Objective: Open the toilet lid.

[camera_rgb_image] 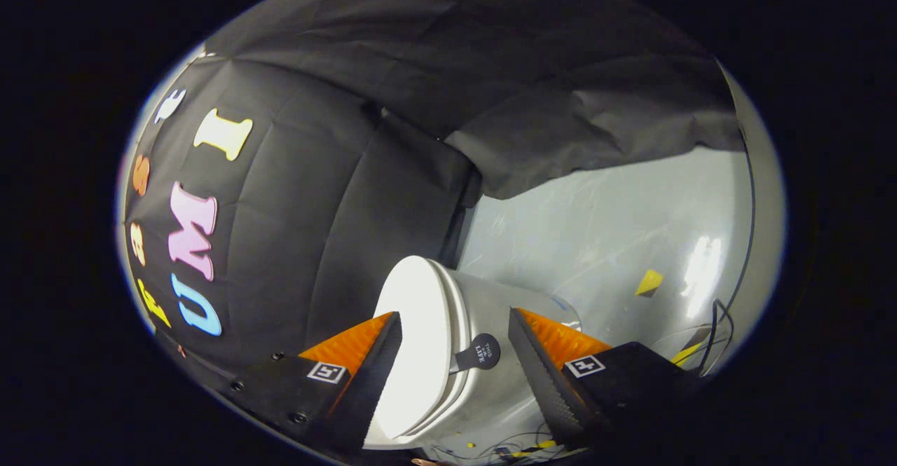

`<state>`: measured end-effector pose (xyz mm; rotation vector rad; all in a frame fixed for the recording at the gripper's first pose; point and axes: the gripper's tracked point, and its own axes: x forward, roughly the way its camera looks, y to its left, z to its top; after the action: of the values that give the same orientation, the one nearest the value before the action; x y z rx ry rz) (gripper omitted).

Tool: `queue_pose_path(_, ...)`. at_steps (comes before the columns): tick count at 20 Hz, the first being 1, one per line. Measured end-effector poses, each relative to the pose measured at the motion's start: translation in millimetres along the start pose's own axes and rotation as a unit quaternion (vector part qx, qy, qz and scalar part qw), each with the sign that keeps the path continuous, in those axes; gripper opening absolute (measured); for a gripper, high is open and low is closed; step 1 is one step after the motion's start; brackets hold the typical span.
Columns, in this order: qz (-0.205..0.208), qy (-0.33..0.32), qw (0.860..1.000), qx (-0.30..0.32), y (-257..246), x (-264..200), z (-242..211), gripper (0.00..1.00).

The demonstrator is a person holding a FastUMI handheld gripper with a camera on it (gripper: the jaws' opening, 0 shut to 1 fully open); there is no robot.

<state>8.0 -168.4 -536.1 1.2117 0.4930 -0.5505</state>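
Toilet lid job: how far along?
Done: approach only; the gripper has its fingers spread either side of the toilet, touching nothing. In hand: lining up on the small dark tab at the rim of the white lid, which lies between the fingers. Left: gripping the tab and swinging the lid open; it looks closed.

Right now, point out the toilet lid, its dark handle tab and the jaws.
toilet lid (420, 326): gripper view, flat top face.
handle tab (480, 354): gripper view, round end.
gripper (455, 326): gripper view, gap between open jaws.
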Motion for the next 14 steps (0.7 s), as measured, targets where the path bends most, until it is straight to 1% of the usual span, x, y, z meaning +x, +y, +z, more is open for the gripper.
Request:
queue_pose_path(2, -0.002, 0.003, 1.0, 0.014, -12.0, 10.2, -6.5, 0.97)
queue_pose_path(7, 0.02, 0.037, 0.997, 0.059, -21.2, 31.0, -36.4, 0.97)
queue_pose_path(10, 0.033, 0.041, 0.994, 0.097, -26.8, 41.4, -43.9, 0.95)
queue_pose_path(11, 0.035, 0.043, 0.993, 0.103, -29.1, 45.7, -45.9, 0.87)
queue_pose_path(12, 0.043, 0.05, 0.992, 0.108, -28.5, 47.7, -50.4, 0.83)
queue_pose_path(14, 0.048, 0.065, 0.99, 0.117, -27.0, 53.8, -59.0, 0.55)
